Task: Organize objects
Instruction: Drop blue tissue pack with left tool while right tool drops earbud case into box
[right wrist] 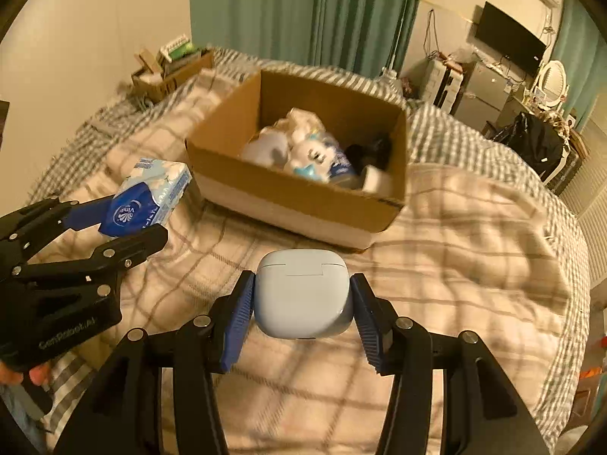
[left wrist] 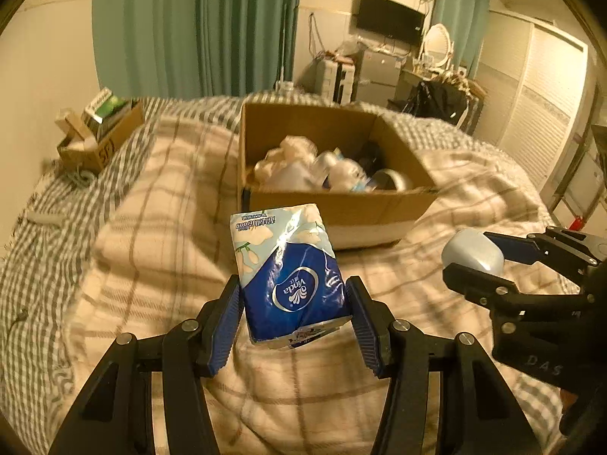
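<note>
Green curtains [left wrist: 197, 26] hung behind a bed [left wrist: 159, 174] covered in a beige plaid blanket over a grey checked sheet, and an open cardboard box [left wrist: 334, 204] sat on the blanket, already holding a jumble of pale wrapped items and something dark that I couldn't make out through the blur. Just in front of the box, the left gripper [left wrist: 294, 305] held a blue-and-white Vinda tissue pack [left wrist: 288, 269] above the blanket, its jaws closed partway onto the pack's two sides. Beside it, the right gripper [right wrist: 301, 305] clamped a pale blue earbud case [right wrist: 301, 292] in the same manner, jaws pressed against the case's flanks, lid seam facing up. A smaller cardboard box [left wrist: 100, 136] of cartons stood at the bed's far left corner.
</note>
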{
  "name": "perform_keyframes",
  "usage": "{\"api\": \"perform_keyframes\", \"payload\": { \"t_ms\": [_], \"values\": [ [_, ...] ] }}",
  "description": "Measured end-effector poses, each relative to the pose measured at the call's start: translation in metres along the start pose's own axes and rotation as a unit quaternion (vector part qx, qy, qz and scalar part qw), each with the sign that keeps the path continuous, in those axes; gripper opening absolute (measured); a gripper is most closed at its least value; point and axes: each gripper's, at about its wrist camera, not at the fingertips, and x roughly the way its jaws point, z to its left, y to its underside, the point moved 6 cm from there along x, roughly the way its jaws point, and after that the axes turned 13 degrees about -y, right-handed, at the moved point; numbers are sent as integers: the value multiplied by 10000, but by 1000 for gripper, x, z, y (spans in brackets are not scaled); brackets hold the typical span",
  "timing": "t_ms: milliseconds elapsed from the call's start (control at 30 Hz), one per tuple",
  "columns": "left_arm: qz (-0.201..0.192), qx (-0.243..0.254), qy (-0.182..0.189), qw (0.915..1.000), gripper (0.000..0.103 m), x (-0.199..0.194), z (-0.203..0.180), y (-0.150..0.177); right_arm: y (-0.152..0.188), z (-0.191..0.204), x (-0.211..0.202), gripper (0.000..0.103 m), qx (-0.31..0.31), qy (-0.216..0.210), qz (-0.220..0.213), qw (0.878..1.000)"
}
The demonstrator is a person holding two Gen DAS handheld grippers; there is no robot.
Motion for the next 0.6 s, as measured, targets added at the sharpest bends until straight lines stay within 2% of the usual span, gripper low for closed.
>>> {"api": "perform_keyframes", "payload": {
  "t_ms": [133, 300, 400, 500, 600],
  "values": [
    [-143, 43, -2, 9999, 56, -16, -3, -11, -13, -1, -25, 50, -46, 45, -255, 9997],
    [-339, 65, 78, 9994, 56, -29, -2, -36, -45, -9, -48, 50, -64, 70, -666, 9977],
    [-451, 23, 196, 9988, 56, -32, -1, -61, -71, -15, -58, 50, -85, 48, -924, 9957],
    [-668, 110, 23, 9977, 56, -33, -1, -85, -98, -20, -63, 50, -111, 48, -1140, 9934],
    [-814, 119, 16, 9966, 56, -30, -3, -113, -124, -26, -62, 50, -185, 59, -1297, 9914]
  ]
}}
